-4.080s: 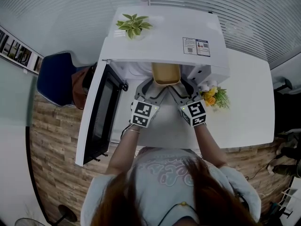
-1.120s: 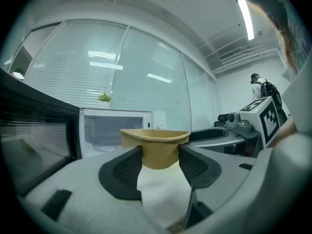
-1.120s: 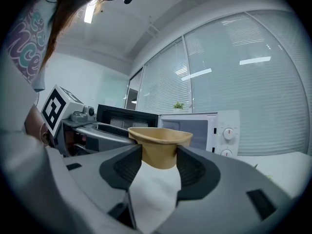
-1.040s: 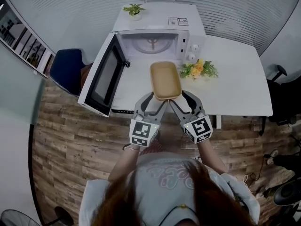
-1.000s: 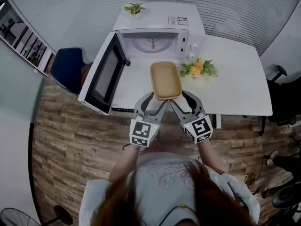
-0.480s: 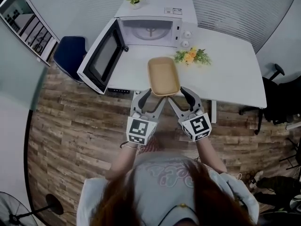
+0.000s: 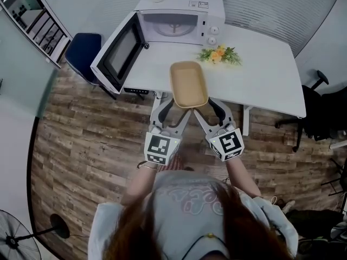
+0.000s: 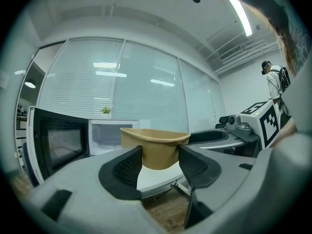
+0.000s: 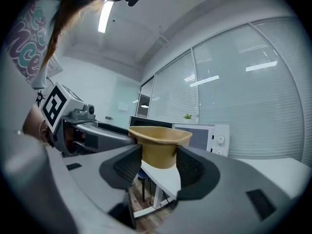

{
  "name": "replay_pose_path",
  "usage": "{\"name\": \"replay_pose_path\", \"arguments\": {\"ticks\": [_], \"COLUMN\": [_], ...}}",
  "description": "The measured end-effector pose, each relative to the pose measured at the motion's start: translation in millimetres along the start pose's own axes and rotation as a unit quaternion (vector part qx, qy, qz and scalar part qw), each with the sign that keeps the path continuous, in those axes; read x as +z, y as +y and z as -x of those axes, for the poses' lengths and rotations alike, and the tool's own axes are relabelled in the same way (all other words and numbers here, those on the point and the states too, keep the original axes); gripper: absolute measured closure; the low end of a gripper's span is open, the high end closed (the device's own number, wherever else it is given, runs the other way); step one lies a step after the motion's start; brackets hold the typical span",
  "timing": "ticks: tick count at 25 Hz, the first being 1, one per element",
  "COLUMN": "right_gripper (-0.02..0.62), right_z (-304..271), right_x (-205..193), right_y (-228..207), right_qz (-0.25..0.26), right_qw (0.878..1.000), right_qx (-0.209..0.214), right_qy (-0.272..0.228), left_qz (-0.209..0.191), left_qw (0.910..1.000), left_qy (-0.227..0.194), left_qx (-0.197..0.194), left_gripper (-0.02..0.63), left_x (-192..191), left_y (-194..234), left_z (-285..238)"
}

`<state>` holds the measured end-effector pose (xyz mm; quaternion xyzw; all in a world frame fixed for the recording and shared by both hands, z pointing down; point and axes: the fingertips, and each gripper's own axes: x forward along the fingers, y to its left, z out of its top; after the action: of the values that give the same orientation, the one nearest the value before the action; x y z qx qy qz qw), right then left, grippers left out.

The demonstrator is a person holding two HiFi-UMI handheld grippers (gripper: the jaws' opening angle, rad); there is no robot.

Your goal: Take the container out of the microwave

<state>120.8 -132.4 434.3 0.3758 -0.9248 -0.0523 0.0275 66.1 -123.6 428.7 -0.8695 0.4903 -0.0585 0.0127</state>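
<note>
Plainly, the container [image 7: 188, 84] is out of the microwave [image 7: 179, 15], whose door [image 7: 116, 50] stands swung open to the left. The container is carried in the air over the near edge of the white table [image 7: 265, 75], well apart from the oven cavity. It is held at its near end by both tools. The left gripper [image 7: 176, 108] is clamped on the near left corner and the right gripper [image 7: 207, 108] on the near right corner. In each gripper view the tan wall is seen pinched between the two dark pads, just beneath the flared rim.

What remains is judged to be a set-down. The far end is unsupported, so the container should be kept level and both grips kept equally firm. If one is slackened first, the tub would be expected to twist or tip forward. The two tools are best moved as one, with no spreading apart, since the thin wall looks likely to flex.

Whether anything lies inside cannot be made out with certainty from above. It appears empty, but it should be handled as though it were filled.

A bare stretch of table is to be preferred, away from the flowers [image 7: 219, 54]. The base should be rested flat before the jaws are parted.
</note>
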Motion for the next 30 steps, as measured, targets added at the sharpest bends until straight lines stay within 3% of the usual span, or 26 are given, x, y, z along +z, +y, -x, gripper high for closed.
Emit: {"name": "replay_pose_path", "arguments": {"ticks": [30], "right_gripper": [0.385], "right_z": [32], "right_x": [4], "right_y": [20], "right_qz": [-0.003], "right_qw": [1.0], "right_qx": [-0.007], "right_qy": [-0.004], "left_qz": [-0.005], "left_qw": [0.9999], "left_qy": [-0.015], "left_qx": [-0.004], "left_gripper": [0.373], "left_x": [5], "left_y": [-26], "left_z": [27]}}
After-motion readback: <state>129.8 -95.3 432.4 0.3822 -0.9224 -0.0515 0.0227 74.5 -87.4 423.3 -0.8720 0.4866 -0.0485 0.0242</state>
